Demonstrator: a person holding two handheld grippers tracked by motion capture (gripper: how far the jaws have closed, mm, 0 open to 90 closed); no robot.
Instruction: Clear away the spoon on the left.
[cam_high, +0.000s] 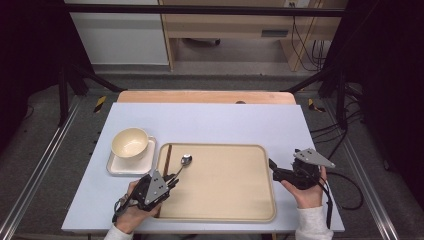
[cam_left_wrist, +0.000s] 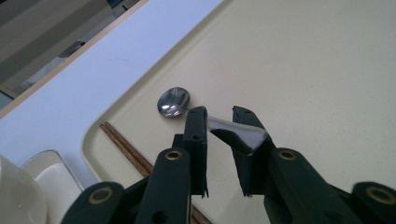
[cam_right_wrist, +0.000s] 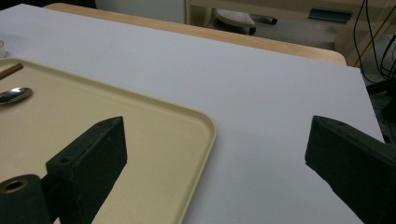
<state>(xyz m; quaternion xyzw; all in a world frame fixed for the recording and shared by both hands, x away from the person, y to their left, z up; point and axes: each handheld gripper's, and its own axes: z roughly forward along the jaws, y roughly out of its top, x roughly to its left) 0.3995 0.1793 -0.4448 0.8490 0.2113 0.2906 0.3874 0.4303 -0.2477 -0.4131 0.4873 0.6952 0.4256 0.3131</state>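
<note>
Left gripper (cam_high: 172, 180): low over the near left corner of the tray. Its jaws are a little apart, with the spoon handle in the gap. The handle looks loose between the pads, not squeezed.
Right gripper (cam_high: 272, 165): held in a hand beside the tray's right edge, above the white table. Its jaws are wide apart and hold nothing.
Spoon (cam_left_wrist: 173, 101): shiny metal, lying on the tray, its bowl pointing away from the person.
Chopsticks (cam_left_wrist: 126, 145): brown, lying along the tray's left side, just beside the spoon.
Tray (cam_high: 225, 200): tan, in the middle of the table.
Cup (cam_high: 130, 142): cream, on a small square plate (cam_high: 116, 167), left of the tray.
</note>
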